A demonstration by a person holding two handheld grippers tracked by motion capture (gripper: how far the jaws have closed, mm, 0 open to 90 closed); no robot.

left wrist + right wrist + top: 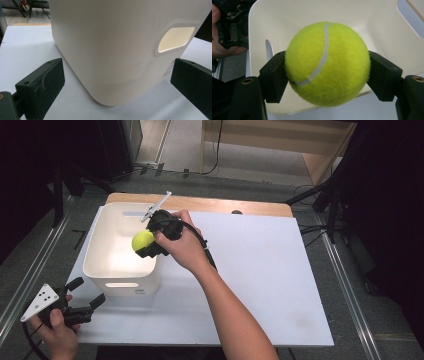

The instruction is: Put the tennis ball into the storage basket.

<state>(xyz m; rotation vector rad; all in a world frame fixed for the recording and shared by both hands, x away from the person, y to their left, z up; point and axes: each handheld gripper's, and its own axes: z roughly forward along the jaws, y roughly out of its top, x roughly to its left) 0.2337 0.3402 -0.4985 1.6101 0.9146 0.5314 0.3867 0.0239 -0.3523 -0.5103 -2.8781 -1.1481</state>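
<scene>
Far left of the high view, the left gripper (82,300) sits low at the bench (260,285) edge, jaws released with nothing between them, pointed at the near corner of the bin (107,270). In its own view the bin's smooth cream wall and a handle slot are right in front, jaws standing wide either side but not touching it.

Moving right, the right gripper (150,247) has its jaws clenched on the ball (143,241), holding it over the bin's right rim, more or less above the opening.

For the drop, I'd carry the ball a bit further in over the middle of the bin and lower it before letting go, since a tennis ball bounces and could hop back out off the rim. Parking the left jaws against the bin wall wouldn't hurt, in case it slides.

The ball (327,63) itself: bright yellow-green, fuzzy felt, a pale grey seam curving down its face, pinched at its widest part.
</scene>
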